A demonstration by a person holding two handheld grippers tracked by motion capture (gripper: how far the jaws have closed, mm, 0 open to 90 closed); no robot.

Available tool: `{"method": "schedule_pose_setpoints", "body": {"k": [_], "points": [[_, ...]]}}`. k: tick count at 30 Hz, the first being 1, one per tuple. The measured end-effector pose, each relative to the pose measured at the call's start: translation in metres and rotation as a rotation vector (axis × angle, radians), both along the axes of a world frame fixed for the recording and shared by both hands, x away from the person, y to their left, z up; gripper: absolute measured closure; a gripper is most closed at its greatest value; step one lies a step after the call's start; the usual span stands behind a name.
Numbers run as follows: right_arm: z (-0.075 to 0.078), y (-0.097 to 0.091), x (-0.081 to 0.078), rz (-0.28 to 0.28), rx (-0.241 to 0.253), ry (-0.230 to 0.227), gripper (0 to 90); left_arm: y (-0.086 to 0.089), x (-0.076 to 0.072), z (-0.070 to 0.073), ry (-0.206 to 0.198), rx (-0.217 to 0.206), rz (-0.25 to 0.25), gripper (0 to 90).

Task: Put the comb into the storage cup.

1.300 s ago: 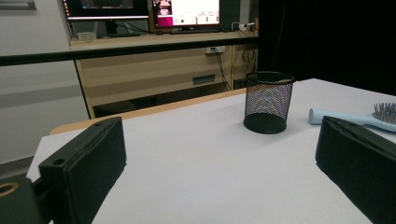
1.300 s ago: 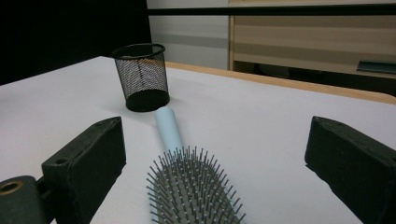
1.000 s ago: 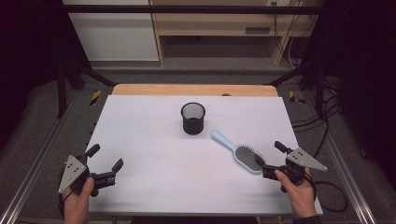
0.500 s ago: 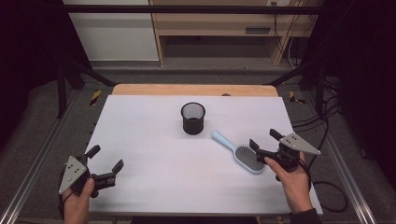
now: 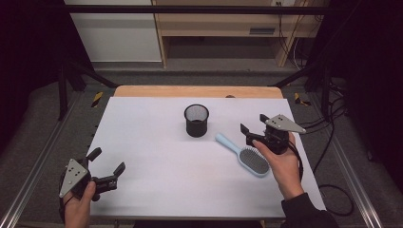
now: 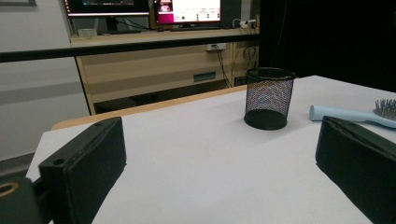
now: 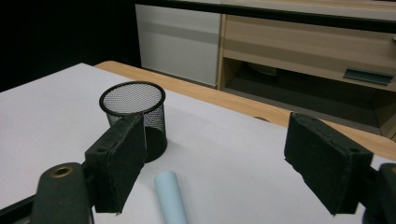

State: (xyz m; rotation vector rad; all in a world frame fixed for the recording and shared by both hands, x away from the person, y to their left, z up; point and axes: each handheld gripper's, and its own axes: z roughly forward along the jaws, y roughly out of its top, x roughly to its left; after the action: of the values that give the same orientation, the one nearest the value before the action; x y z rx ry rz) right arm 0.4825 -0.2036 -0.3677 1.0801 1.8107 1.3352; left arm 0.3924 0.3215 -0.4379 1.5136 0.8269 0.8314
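Left gripper (image 5: 105,167) near table's (image 5: 157,142) front-left corner, jaws spread, empty. Right gripper (image 5: 254,129) has risen and moved forward past light-blue hairbrush (image 5: 242,154), jaws narrowing but apart, nothing between; brush lies flat, handle toward black mesh cup (image 5: 196,120). Likely lining up grasp on handle.

no readable text, labels or numbers anywhere, monitor screens (image 6: 187,10) too blurred to read

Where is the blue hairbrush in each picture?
High view: the hairbrush lies right of centre on the table, beside the right gripper.
Left gripper view: at the right edge, handle pointing left.
Right gripper view: its handle tip shows at the bottom centre.
Shared landmark: the black mesh cup.
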Motion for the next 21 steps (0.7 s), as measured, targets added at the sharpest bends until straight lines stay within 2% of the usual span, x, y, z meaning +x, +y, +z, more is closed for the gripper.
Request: {"method": "schedule_pose_setpoints", "body": {"k": [3,8,10,11,12,17,21], "points": [[0.0,0.003,0.003,-0.014,-0.01,0.002,26.4,0.0,0.0,0.0,0.0,0.001,0.0,1.6],[-0.004,0.012,0.009,-0.037,-0.032,0.03,39.2,0.0,0.0,0.0,-0.001,-0.001,0.005,1.6],[-0.007,0.016,0.009,-0.044,-0.014,0.047,42.8,0.0,-0.001,0.0,0.0,-0.004,0.007,1.6],[-0.011,0.021,0.009,-0.055,-0.014,0.054,48.9,0.0,-0.001,0.0,0.0,-0.005,0.007,1.6],[-0.013,0.023,0.009,-0.058,-0.014,0.058,50.4,0.0,-0.001,0.0,0.001,-0.006,0.007,1.6],[-0.021,0.033,0.012,-0.062,-0.036,0.079,55.0,0.001,0.0,0.0,-0.002,-0.011,0.005,1.6],[-0.027,0.046,0.016,-0.056,-0.052,0.1,65.9,0.001,0.0,0.0,-0.002,-0.014,0.003,1.6]]}}
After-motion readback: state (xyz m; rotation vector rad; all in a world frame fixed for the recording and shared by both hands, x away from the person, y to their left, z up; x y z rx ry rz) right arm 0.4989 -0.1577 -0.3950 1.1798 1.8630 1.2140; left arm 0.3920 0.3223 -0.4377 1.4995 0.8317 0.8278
